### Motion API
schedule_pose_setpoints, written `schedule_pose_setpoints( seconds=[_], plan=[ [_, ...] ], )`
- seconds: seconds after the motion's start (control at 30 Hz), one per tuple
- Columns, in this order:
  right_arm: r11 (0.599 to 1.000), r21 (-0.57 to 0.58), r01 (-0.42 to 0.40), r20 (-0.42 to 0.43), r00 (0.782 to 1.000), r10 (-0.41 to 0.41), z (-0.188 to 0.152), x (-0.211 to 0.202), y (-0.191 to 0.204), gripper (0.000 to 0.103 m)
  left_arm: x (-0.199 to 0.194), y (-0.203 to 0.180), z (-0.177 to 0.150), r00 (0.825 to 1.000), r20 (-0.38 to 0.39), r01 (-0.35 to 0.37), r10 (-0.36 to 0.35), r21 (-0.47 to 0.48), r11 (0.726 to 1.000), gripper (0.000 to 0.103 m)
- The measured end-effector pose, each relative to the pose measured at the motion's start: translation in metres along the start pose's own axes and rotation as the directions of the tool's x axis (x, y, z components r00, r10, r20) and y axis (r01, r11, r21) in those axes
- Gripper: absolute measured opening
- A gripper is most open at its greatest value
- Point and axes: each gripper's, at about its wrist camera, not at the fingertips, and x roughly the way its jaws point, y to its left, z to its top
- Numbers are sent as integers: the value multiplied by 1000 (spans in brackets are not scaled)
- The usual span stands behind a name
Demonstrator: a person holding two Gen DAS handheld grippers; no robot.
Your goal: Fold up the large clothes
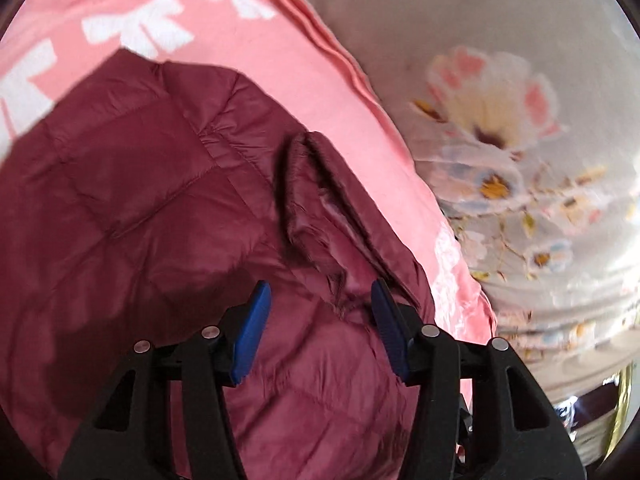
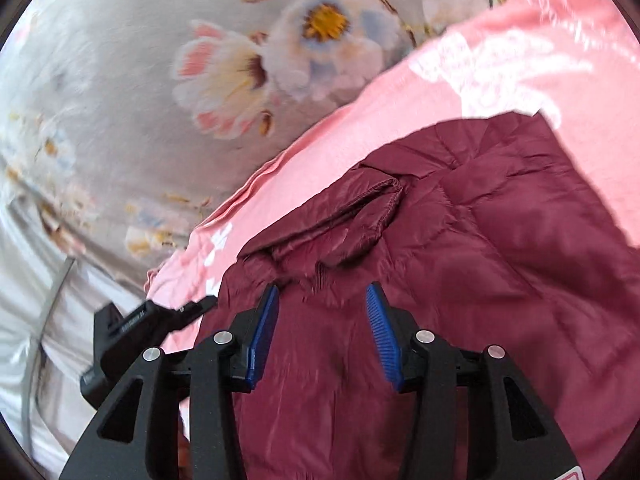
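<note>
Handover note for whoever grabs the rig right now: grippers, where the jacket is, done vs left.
Left gripper: open, empty, over the maroon quilted jacket close to its gathered cuff.
Right gripper: open, empty, above the same jacket just short of the cuff.
The jacket lies on the pink sheet with white bows, which sits on the grey floral bedcover. The sleeve seems laid across the body.
Done: apparently the sleeve fold-in; hard to confirm.
Left: probably grip the jacket, fold the body over, neaten. Full outline not in view.
</note>
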Motion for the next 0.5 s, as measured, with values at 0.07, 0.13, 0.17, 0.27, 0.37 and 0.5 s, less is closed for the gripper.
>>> schedule_pose_setpoints(
  seconds=[0.07, 0.13, 0.17, 0.27, 0.37, 0.5],
  plan=[
    [1000, 14, 5, -11, 1000, -4, 9, 17, 1, 46, 10, 2, 5, 1000, 3, 2, -1, -11, 1000, 50],
    [1000, 25, 15, -18, 1000, -14, 14, 30, 1, 46, 21, 1, 10, 1000, 6, -3, 3, -8, 1000, 50],
    [999, 32, 24, -21, 1000, -23, 16, 36, 0, 46, 25, 2, 13, 1000, 6, -9, 9, -10, 1000, 50],
    [999, 42, 33, -29, 999, -32, 20, 47, -5, 46, 37, 2, 19, 1000, 0, -8, 8, -9, 1000, 49],
    [998, -36, 47, -34, 998, -48, 21, 54, 6, 11, 49, -2, 20, 1000, -27, -12, 13, 33, 999, 27],
    [984, -179, 10, 54, 999, 0, 20, 23, 34, 9, 38, -10, 15, 1000, -6, 8, -7, 124, 992, 9]
  ],
)
